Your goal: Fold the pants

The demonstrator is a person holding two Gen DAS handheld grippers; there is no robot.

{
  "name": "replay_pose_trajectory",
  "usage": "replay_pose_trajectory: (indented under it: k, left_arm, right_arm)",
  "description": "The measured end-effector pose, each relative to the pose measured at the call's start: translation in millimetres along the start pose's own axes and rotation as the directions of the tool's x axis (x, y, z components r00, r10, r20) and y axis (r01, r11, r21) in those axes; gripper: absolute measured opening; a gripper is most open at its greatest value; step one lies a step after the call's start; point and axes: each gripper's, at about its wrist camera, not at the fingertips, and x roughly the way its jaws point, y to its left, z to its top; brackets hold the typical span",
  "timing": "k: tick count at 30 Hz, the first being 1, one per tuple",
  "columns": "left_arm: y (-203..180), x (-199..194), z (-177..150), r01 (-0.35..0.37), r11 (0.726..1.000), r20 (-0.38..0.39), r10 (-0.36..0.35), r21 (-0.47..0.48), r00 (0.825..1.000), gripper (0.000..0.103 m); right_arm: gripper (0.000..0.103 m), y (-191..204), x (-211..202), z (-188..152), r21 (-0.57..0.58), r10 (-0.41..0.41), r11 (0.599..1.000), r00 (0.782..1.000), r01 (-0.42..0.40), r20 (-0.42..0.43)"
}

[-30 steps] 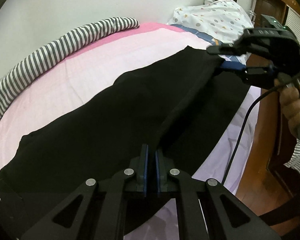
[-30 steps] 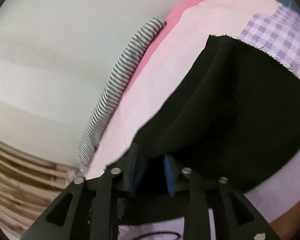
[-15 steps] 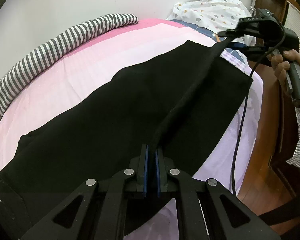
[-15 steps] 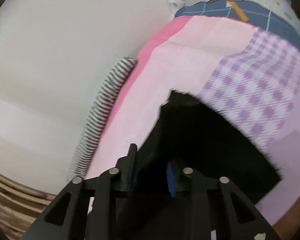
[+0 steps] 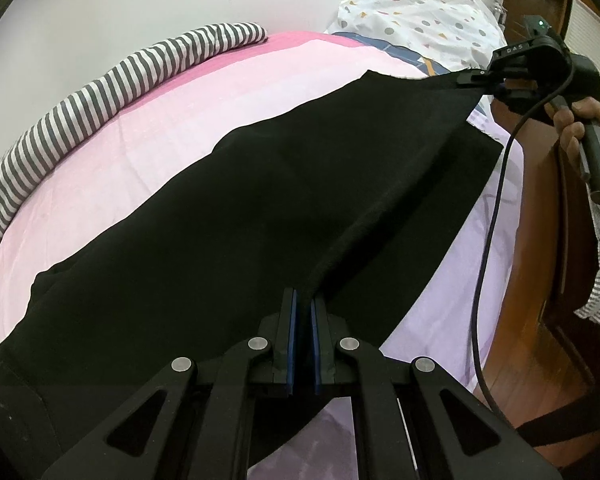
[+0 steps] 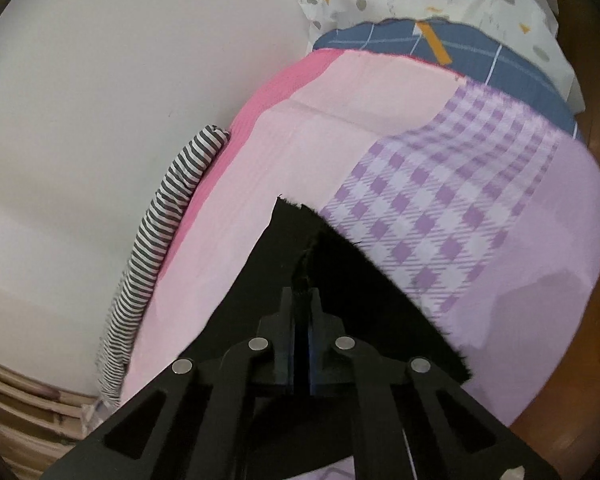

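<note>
2 grippers pinch the black pants along 1 raised edge. The left gripper has its blue pads pressed together on the cloth near the waist end, and the right gripper is clamped on the hem corner near the patterned pillow. The pants lie spread lengthwise over the pink bedsheet, with the gripped edge lifted taut above a lower layer. This looks like the lengthwise fold, 1 leg going over the other. The next move likely calls for carrying both ends across together toward the striped bolster, keeping tension even, then lowering edge onto edge.
</note>
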Motion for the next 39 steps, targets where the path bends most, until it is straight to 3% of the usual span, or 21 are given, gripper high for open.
replay_pose_trajectory:
  k: [10, 20, 24, 26, 30, 35, 39]
  left_arm:
    - [-14, -8, -8, 0.012, 0.994, 0.002, -0.012, 0.105, 1.0, 0.006]
    - [-19, 7, -15, 0.047, 0.994, -0.043, -0.043, 0.098, 0.998, 0.008]
    - [-19, 6, -18, 0.118, 0.99, -0.064, -0.113, 0.08, 0.992, 0.023]
    - [-22, 2, -21, 0.154, 0.984, -0.071, -0.148, 0.091, 0.987, 0.025]
    - [-22, -8, -23, 0.161, 0.981, -0.052, -0.156, 0.107, 0.986, 0.028]
    - [13, -34, -23, 0.122, 0.993, 0.037, -0.122, 0.007, 0.992, 0.032]
    - [75, -54, -33, 0.041, 0.98, 0.096, -0.022, -0.195, 0.995, 0.032]
  right_arm:
    - [0.004, -6, -19, -23, -0.065, -0.121, 0.99, 0.992, 0.123, 0.029]
    - [0.005, -35, 0, -31, -0.017, -0.187, 0.982, 0.982, 0.186, -0.007]
    - [0.011, -48, -5, -29, 0.001, -0.234, 0.972, 0.972, 0.234, -0.002]
    - [0.012, -53, -11, -28, 0.01, -0.248, 0.969, 0.969, 0.248, -0.003]
    - [0.015, -45, -26, -28, -0.028, -0.29, 0.956, 0.956, 0.291, 0.033]
    - [0.023, 8, -27, -25, -0.196, -0.243, 0.948, 0.968, 0.249, 0.053]
    - [0.03, 79, 3, -34, -0.374, -0.104, 0.924, 0.994, 0.08, -0.043]
